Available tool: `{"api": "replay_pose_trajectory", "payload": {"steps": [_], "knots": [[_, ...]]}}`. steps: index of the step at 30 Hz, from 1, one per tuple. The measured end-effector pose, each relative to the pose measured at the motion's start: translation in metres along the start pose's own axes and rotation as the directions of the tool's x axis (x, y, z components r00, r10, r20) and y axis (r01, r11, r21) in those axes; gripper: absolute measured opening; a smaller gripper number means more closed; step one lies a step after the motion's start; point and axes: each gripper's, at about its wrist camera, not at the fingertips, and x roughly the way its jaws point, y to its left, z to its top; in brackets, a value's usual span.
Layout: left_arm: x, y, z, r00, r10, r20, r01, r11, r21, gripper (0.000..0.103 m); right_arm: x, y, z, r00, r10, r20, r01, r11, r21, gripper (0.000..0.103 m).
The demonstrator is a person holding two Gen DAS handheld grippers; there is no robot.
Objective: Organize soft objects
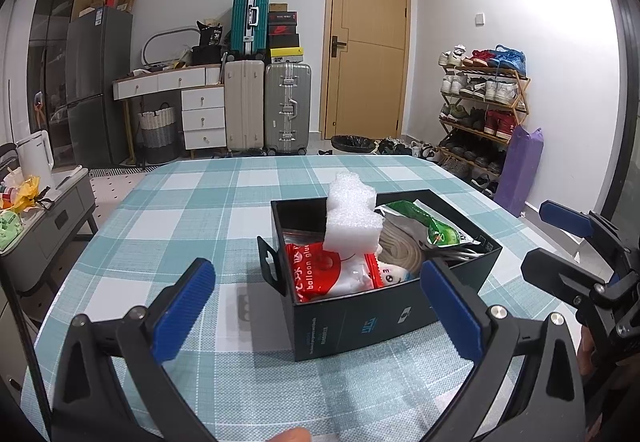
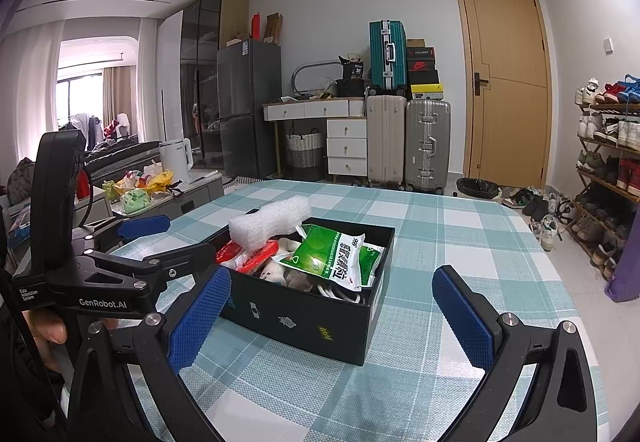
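Observation:
A black box [image 1: 360, 326] [image 2: 304, 318] stands on the checked tablecloth. It holds a white foam piece [image 1: 352, 214] [image 2: 270, 222] sticking up, a red balloon packet [image 1: 316, 270] [image 2: 250, 252], a green sachet [image 1: 436, 228] [image 2: 336, 256], a small doll [image 1: 396, 262] and a white cable [image 2: 340, 292]. My left gripper [image 1: 320, 314] is open just in front of the box, empty. My right gripper [image 2: 332, 316] is open too, on the box's near side, empty. Each gripper shows in the other's view, at the right edge [image 1: 560, 238] and at the left [image 2: 160, 242].
The table [image 1: 200, 202] [image 2: 440, 226] has bare cloth around the box. A low side cabinet [image 1: 52, 218] with a kettle and snacks stands left. Suitcases [image 1: 266, 106], a door and a shoe rack [image 1: 480, 110] line the far wall. A hand [image 2: 48, 334] holds the left gripper.

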Motion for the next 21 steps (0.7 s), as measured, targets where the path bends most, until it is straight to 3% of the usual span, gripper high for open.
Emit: {"api": "replay_pose_trajectory", "payload": {"steps": [21], "knots": [[0.0005,0.0005,0.0004,1.0,0.0,0.005,0.0,1.0,0.003,0.103,0.0001,0.0002,-0.0002,1.0,0.001,0.001,-0.001,1.0,-0.001,0.103]]}}
